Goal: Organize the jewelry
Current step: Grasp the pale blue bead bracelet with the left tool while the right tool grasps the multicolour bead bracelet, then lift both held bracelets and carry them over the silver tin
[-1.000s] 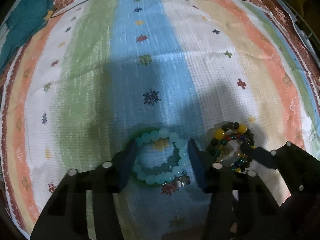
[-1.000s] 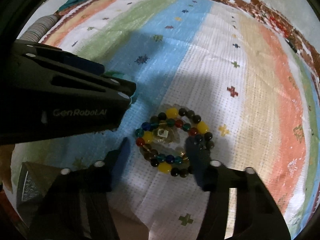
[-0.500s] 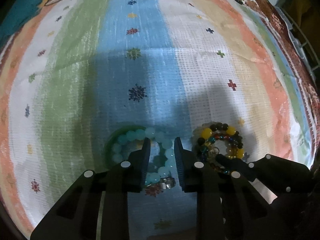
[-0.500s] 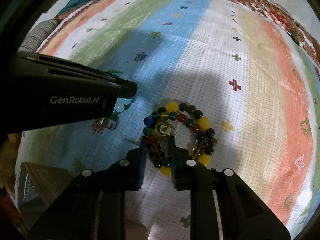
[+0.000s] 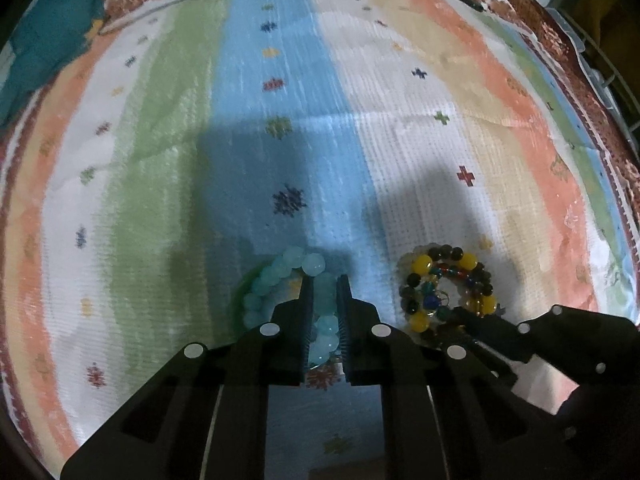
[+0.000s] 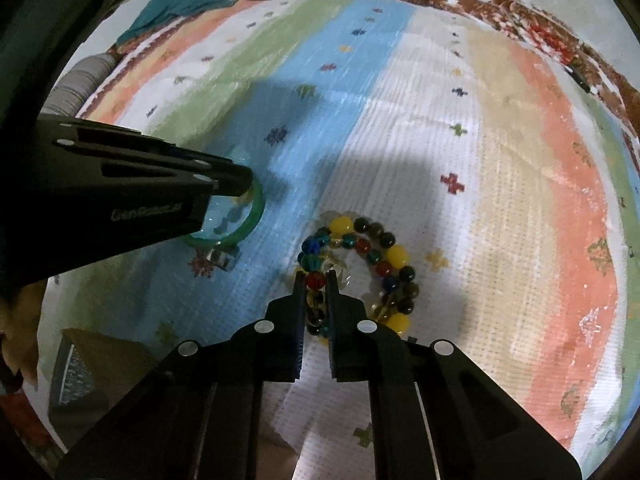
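Gripping: L claw [image 5: 323, 280] clamped on aqua bracelet [image 5: 280, 272] | R claw [image 6: 315, 274] clamped on multicolor bracelet [image 6: 384, 260]

Two bead bracelets lie side by side low on the mat [image 5: 400, 152], one bracelet [image 5: 288, 276] left of the other bracelet [image 5: 448, 280].

Two close, steeply downward wrist views sharing striped cloth [image 5: 400, 140].

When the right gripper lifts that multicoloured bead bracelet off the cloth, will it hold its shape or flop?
Probably flop: the multicoloured bead bracelet lies in loose overlapping loops, so it looks strung, not rigid. The right gripper pinches only a few beads on one side, so the rest would likely dangle. The round glossy beads might slip or twist between the fingers, so a slow lift seems wise.
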### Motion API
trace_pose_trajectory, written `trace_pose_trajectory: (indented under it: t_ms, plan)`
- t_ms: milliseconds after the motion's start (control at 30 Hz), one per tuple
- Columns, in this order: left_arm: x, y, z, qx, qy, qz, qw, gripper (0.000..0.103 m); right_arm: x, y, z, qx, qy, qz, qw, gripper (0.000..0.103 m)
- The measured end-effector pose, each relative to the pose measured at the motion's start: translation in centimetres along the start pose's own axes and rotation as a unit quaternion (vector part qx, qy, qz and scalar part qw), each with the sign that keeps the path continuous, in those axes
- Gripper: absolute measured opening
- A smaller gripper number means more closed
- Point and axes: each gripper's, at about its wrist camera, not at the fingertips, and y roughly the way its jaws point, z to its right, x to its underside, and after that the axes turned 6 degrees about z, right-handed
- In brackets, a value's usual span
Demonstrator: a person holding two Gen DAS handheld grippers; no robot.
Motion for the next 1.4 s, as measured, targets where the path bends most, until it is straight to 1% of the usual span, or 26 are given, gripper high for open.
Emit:
trace_pose_trajectory:
  t_ms: [167, 333, 467, 667, 833, 933, 1133, 1267, 1400]
  plan:
    - [0.1, -1.3, 0.3, -0.023, 0.015, 0.017, 0.9995, 0.011, -0.2, -0.8, 0.1, 0.010, 0.002, 0.013, 1.000, 0.010]
    - [0.4, -3.3, -0.8, -0.047, 0.026, 0.041, 0.9977, 0.011, -0.2, -2.0, 0.1, 0.023, 0.007, 0.034, 0.999, 0.010]
    - [0.5, -4.4, -1.2, -0.059, 0.025, 0.054, 0.9965, 0.011, -0.2, -2.9, 0.3, 0.046, 0.011, 0.052, 0.998, 0.010]
    - [1.0, -5.6, -1.1, -0.072, 0.030, 0.069, 0.9946, 0.011, -0.1, -4.0, 0.8, 0.071, 0.027, 0.069, 0.995, 0.010]
    - [1.3, -7.1, -0.5, -0.087, 0.039, 0.092, 0.9912, 0.011, 0.0, -4.8, 0.9, 0.084, 0.034, 0.080, 0.993, 0.010]
    - [1.5, -8.0, -0.3, -0.088, 0.038, 0.107, 0.9895, 0.011, 0.0, -5.8, 0.6, 0.095, 0.034, 0.096, 0.990, 0.010]
    - [2.1, -9.8, -0.1, -0.081, 0.034, 0.140, 0.9862, 0.011, 0.3, -7.7, 0.3, 0.102, 0.043, 0.126, 0.986, 0.010]
    - [2.7, -10.4, -0.2, -0.089, 0.029, 0.150, 0.9843, 0.011, 0.7, -8.7, 0.2, 0.114, 0.043, 0.142, 0.982, 0.010]
    - [3.4, -11.3, -0.5, -0.086, 0.023, 0.159, 0.9833, 0.011, 0.9, -9.6, 0.0, 0.123, 0.043, 0.151, 0.980, 0.010]
